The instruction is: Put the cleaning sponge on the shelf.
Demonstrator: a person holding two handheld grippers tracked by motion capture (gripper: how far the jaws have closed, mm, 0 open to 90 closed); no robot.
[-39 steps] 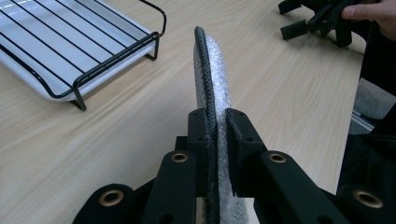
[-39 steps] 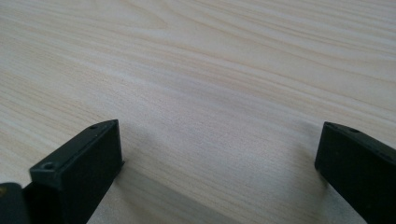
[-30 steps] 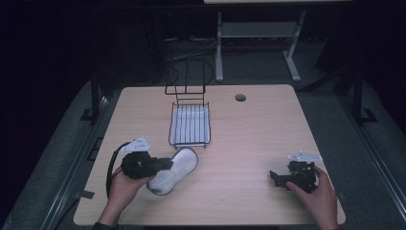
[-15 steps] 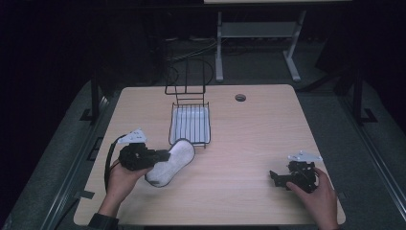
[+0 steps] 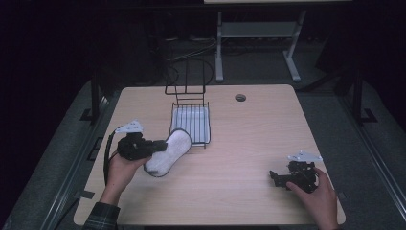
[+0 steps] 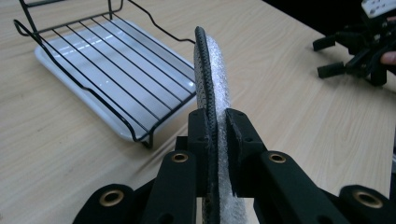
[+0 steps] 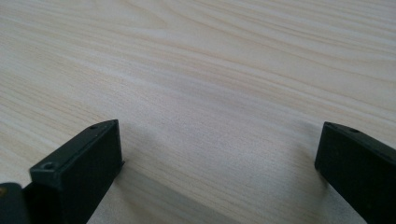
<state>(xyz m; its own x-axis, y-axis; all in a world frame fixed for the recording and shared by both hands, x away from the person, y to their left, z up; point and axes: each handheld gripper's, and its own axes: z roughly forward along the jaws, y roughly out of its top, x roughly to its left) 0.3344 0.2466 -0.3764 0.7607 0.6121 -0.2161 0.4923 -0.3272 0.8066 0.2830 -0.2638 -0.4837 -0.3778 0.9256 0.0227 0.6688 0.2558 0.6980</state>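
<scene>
Insole (image 5: 167,151) sat pinched in my left gripper (image 5: 152,146), long axis aimed at the wire rack (image 5: 190,125) just beyond its tip; my right gripper (image 5: 280,177), jaws spread, waited well apart.

1. White fluffy insole (image 5: 167,151) with dark rim, left of centre in the high view.
2. Pose: on edge, slanting, toe toward the wire rack (image 5: 191,122), heel clamped in the left tool (image 5: 158,145).

Lots of open wood, one wire obstacle

The wire rack (image 5: 190,120) on its white tray (image 6: 60,65) blocks the far middle – its upright back stands tall – while the table (image 5: 249,143) between rack and right gripper (image 5: 277,178) lies open
</scene>
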